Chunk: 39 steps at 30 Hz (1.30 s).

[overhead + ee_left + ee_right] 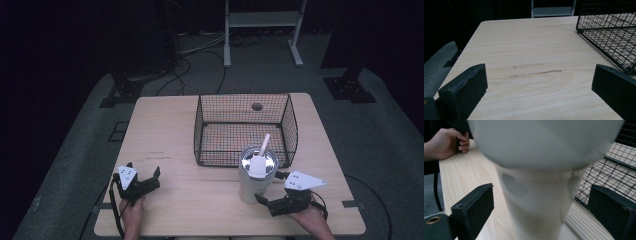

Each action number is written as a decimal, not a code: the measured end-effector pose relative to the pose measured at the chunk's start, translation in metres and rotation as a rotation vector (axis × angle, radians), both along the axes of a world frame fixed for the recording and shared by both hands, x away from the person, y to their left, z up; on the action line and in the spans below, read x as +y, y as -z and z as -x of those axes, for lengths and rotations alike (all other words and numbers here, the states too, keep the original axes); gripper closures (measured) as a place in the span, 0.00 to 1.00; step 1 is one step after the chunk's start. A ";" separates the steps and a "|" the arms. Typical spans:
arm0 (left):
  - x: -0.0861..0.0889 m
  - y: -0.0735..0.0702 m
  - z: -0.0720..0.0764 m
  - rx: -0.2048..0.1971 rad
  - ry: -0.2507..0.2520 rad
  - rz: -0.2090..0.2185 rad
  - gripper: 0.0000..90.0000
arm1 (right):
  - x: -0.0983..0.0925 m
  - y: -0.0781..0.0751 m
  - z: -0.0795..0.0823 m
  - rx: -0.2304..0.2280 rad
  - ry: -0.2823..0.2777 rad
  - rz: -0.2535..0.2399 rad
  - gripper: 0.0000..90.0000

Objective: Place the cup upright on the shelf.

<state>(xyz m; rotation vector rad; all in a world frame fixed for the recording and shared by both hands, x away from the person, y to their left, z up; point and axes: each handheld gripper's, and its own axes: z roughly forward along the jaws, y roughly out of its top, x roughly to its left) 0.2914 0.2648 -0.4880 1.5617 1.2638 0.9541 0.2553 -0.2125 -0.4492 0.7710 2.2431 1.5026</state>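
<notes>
Nearest me, right gripper (274, 193) sat just right of the tumbler (255, 176); jaws wide apart, straddling its narrow base in the right gripper view, gripping nothing. Left gripper (144, 176) well left of the tumbler, jaws spread, empty, over bare table (165, 130). Tumbler stood upright with straw (263, 144), just before the wire basket (245, 128). My worry: top-heavy cup, low grip; an uneven close could tip it against the basket.

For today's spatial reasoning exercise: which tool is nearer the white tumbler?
Right. The right tool stands open around the tumbler, one jaw on each side. The left tool sits open, far off near the table's left edge.
</notes>
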 end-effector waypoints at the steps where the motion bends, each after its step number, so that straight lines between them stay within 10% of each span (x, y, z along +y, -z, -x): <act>1: 0.000 0.000 0.000 0.000 -0.001 0.000 0.00 | 0.001 0.000 -0.001 0.001 0.000 -0.002 0.07; 39: 0.000 0.000 0.000 0.000 0.001 0.000 0.00 | 0.029 0.010 -0.013 -0.068 0.055 -0.101 0.10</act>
